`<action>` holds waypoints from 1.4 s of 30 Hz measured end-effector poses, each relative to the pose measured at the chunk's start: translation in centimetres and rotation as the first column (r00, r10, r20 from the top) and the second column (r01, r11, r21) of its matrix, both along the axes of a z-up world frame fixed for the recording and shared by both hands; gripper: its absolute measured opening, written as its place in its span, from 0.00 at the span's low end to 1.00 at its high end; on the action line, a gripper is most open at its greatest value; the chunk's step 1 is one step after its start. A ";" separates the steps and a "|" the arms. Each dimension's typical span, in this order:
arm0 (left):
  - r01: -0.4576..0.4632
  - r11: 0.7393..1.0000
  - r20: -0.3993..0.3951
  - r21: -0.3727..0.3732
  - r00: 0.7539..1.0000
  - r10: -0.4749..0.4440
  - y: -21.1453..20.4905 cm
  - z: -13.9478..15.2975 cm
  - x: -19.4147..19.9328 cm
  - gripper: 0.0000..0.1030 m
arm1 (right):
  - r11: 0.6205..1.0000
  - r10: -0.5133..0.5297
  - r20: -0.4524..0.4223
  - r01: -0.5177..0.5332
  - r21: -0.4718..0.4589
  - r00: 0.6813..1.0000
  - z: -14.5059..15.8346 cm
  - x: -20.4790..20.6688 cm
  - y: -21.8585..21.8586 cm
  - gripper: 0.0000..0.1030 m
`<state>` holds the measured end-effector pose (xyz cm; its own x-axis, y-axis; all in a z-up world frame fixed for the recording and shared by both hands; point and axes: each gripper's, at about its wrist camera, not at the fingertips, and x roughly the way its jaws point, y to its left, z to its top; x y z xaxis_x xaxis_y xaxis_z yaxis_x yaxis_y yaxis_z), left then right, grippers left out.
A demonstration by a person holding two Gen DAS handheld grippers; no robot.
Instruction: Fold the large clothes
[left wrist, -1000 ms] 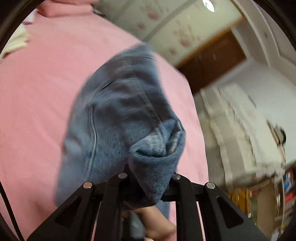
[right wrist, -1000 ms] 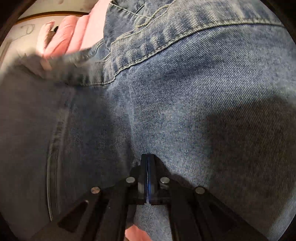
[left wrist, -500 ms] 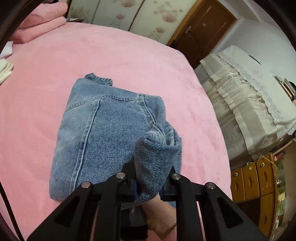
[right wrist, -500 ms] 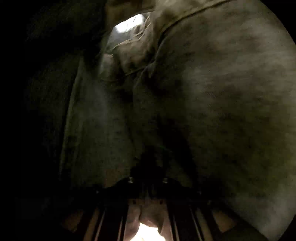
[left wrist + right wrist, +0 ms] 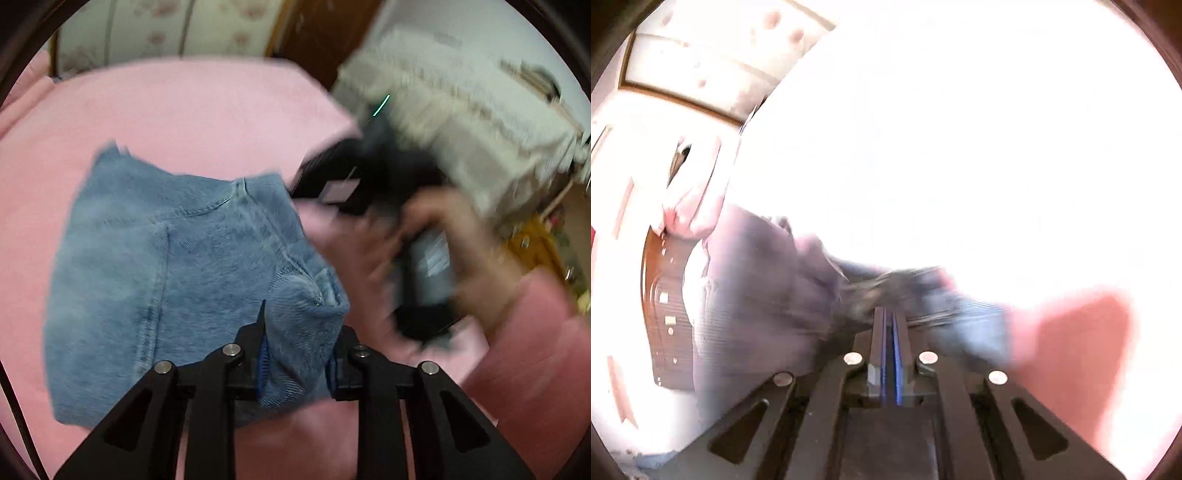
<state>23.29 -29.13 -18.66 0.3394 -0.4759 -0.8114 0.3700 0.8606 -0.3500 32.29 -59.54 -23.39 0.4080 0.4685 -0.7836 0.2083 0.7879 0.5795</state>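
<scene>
On the pink bed (image 5: pixel 177 110) I see the folded blue jeans (image 5: pixel 177 266) lying flat, spread from the middle of my left wrist view down toward the lower left, with a seam and a pocket edge showing on the top layer. My left tongs (image 5: pixel 297 363) have a bunched corner of the denim between their two fingers, and their jaws are opening; the blur keeps me from telling whether the pads still press the cloth. To the right of the jeans, blurred by motion, a hand (image 5: pixel 436 236) in a pink sleeve (image 5: pixel 535 332) grips the dark body of the other handheld gripper, above the bed and apart from the jeans. Beyond the bed stand a floral wall panel (image 5: pixel 166 33), a brown wooden door (image 5: pixel 314 33) and a piece of furniture under a cream lace cover (image 5: pixel 461 122). From my right wrist view, much of it washed out white, the right tongs (image 5: pixel 889 325) are closed, pads nearly together, with nothing between them; blurred denim lies just ahead of the tips.
</scene>
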 end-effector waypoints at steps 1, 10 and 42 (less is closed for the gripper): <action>0.027 0.999 -0.062 0.024 0.998 -0.025 -0.6 -1.6 -0.1 0.26 | 1.000 -0.025 0.007 0.025 -0.009 1.000 0.5 -0.9 -1.5 0.05; 0.298 0.947 -0.280 0.122 0.926 -0.255 -1.5 -4.9 -3.3 0.76 | 0.996 0.031 -0.012 -0.030 0.083 0.999 1.5 -8.2 1.2 0.05; -0.120 0.919 -0.215 0.377 0.953 0.212 16.4 -1.2 0.7 0.75 | 0.891 -0.073 -0.011 0.060 -0.449 0.997 3.0 -16.6 10.6 0.11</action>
<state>24.03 -12.72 -19.90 0.1554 -0.0946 -0.9833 0.1528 0.9857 -0.0707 15.67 -48.93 -20.40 0.4020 0.0372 -0.9149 0.2795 0.9465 0.1613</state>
